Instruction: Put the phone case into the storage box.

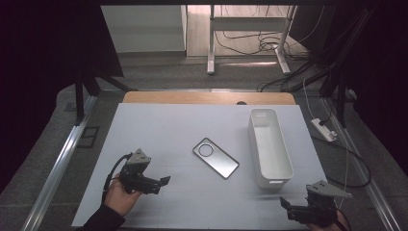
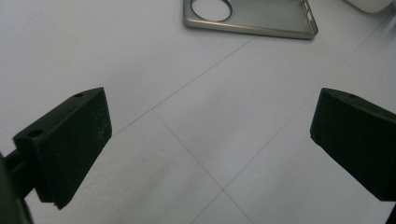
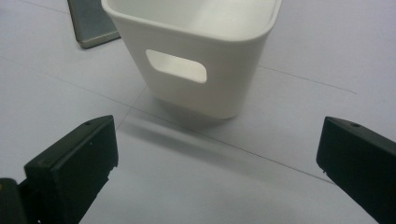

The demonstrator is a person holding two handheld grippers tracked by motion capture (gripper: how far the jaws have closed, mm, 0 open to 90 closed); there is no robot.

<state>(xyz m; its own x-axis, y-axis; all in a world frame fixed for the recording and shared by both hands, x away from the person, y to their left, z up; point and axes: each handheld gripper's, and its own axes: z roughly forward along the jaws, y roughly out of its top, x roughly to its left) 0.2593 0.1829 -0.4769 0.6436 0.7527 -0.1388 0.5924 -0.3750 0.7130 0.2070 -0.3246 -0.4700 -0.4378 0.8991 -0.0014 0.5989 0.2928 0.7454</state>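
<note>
Both grippers (image 1: 163, 182) (image 1: 285, 204) gape near phone case (image 1: 215, 157).

The high view looks forward and down over the table (image 1: 159, 125). Each gripper view skims the tabletop closely; both share the phone case (image 2: 252, 18) and white bin (image 3: 196, 56).

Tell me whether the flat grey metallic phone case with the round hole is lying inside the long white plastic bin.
No, the grey phone case lies flat on the white table surface, apart from the white bin.
</note>
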